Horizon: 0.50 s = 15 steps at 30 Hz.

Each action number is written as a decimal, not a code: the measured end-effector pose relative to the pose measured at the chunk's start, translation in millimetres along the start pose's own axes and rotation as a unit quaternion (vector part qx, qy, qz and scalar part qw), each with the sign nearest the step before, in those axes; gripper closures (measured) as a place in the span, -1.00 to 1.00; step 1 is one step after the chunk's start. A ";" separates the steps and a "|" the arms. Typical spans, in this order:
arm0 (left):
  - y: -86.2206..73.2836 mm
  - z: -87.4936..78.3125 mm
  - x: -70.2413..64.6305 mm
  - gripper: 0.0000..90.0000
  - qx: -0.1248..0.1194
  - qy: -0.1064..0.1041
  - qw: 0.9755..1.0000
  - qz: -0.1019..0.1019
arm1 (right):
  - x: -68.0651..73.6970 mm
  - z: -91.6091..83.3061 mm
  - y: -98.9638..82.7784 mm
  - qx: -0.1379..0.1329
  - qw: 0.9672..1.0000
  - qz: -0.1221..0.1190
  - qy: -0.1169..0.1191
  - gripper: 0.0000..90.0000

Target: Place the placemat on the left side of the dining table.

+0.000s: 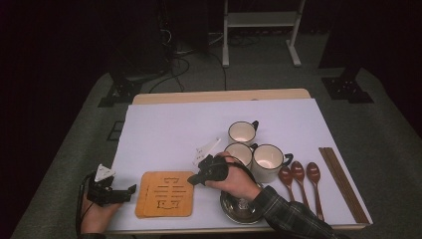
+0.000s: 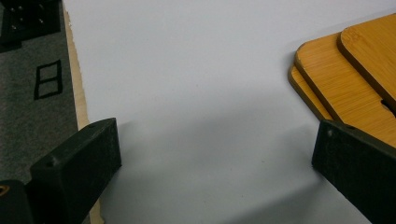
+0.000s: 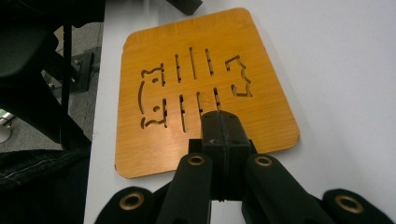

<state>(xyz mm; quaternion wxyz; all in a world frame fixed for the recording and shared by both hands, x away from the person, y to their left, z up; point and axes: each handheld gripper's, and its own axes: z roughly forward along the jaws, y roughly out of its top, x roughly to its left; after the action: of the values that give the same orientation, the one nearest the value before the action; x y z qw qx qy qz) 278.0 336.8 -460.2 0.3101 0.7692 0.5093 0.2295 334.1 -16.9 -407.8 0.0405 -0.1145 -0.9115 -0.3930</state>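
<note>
A stack of orange wooden coasters with cut-out slots lies on the white sheet near the table's front edge. In the right gripper view the top coaster spreads out just beyond my shut right gripper, whose jaws are pressed together with nothing between them. From above, the right gripper hovers at the stack's right rear corner. My left gripper rests at the front left, pointing at the stack's left side. In its own view the left gripper is open wide over bare sheet, with the coasters' corners at the right.
Three white cups stand right of centre. A metal bowl sits under my right wrist. Three brown spoons and wooden chopsticks lie at the right. The table's left edge is close to the left gripper.
</note>
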 end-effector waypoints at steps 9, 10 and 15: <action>0.0 0.0 0.0 -1.00 0.000 0.000 1.000 0.000 | 1.1 11.9 -3.8 0.015 1.000 0.003 0.006 0.99; 0.0 0.0 0.0 -1.00 0.000 0.000 1.000 0.000 | 1.0 13.5 -4.3 0.018 1.000 0.002 0.007 0.99; 0.0 0.0 0.0 -1.00 0.000 0.000 1.000 0.000 | 2.2 18.5 -5.4 0.025 1.000 0.001 0.009 0.99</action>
<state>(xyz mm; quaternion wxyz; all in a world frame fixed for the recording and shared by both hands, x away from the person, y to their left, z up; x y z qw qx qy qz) 278.0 336.9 -460.2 0.3101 0.7693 0.5093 0.2296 330.9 -6.7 -424.0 0.0520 -0.1113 -0.9204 -0.3711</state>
